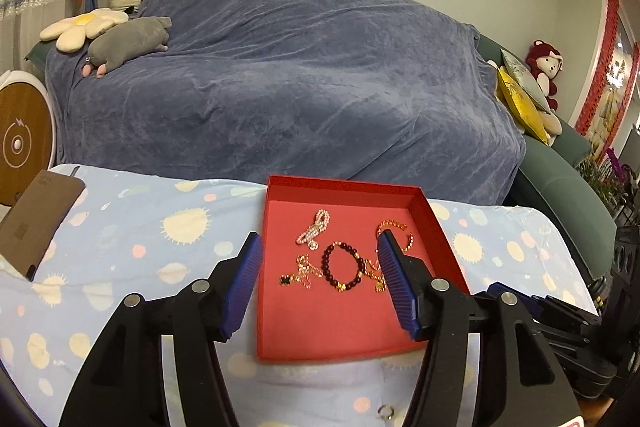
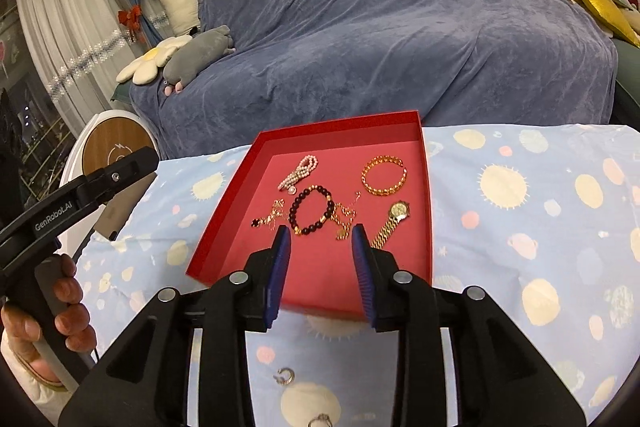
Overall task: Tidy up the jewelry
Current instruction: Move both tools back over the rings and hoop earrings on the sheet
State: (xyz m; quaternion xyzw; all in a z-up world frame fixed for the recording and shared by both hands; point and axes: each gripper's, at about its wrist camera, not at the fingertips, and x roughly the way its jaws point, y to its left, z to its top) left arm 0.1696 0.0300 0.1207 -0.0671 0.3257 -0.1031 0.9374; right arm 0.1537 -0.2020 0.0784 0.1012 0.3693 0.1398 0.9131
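We see the blue-covered sofa (image 1: 280, 67) behind our planet-print tablecloth (image 2: 520, 227). On it, the red tray (image 2: 224, 223) holds a beaded bracelet (image 2: 310, 211), gold bangle (image 2: 382, 177) and watch (image 2: 394, 217). Left gripper (image 1: 320, 247) gapes, right gripper (image 2: 320, 241) parted, both empty. 2 small rings (image 2: 284, 375) lie outside.

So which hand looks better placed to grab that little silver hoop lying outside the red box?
Probably the right. The silver hoop lies just below the right gripper, whose jaws are open and empty. The left gripper sits off to the side.
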